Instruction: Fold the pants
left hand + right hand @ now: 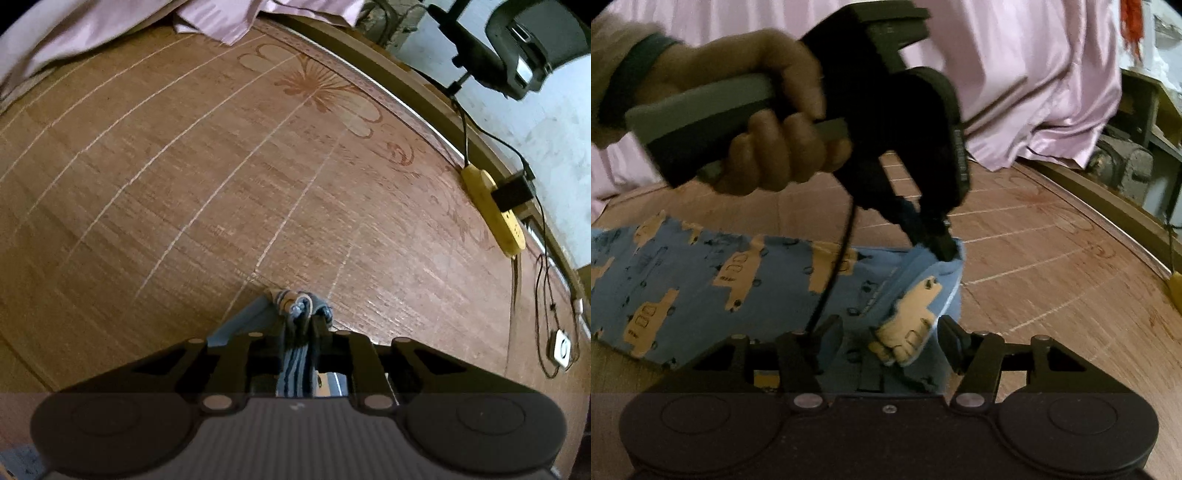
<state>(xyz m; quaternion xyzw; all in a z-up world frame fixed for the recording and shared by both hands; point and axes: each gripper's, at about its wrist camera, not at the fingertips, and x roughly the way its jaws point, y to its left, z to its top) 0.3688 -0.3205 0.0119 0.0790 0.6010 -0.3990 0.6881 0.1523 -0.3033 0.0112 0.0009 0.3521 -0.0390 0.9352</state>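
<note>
My left tongs (942,247) are clenched on a lifted corner of the blue pants (738,280), which lie spread on the table (1052,258). My right tongs (890,338) are released, their jaws apart around a raised fold of the cloth

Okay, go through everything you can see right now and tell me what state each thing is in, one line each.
Pants: lying on the table, one edge lifted.
Left gripper: shut on the pants' lifted edge.
Right gripper: open, fingers either side of a fold, not pressing it.
Power strip: on the table edge, a black adapter plugged in.
Pink cloth: draped along the far side.
</note>
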